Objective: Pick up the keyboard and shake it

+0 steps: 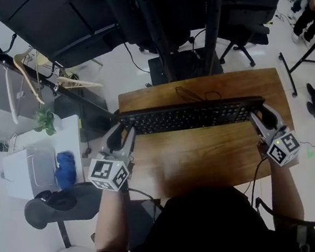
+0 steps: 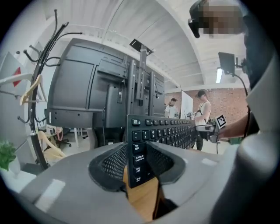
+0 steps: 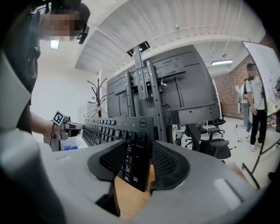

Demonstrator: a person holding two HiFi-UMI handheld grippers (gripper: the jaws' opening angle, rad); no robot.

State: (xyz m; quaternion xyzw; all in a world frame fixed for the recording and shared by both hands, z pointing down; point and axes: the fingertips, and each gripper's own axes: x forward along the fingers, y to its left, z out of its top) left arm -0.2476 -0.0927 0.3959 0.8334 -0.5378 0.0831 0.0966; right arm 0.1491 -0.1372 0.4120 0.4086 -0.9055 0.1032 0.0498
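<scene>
Both ends of the black keyboard (image 1: 191, 116) were clamped: left gripper (image 1: 122, 135) pads pressed its centre-left end, right gripper (image 1: 259, 115) pads its centre-right end, above the wooden table (image 1: 208, 159).

The head view looks steeply down; the two gripper views face each other closely along the shared keyboard (image 1: 191, 116).

The black full-size keyboard (image 1: 191, 116), with a Dell badge at its top right corner, is held above the wooden table (image 1: 209, 162), level end to end and keys facing the person, its short ends clamped in the left hand-held gripper (image 1: 124, 134) and the right hand-held gripper (image 1: 258, 116).
</scene>
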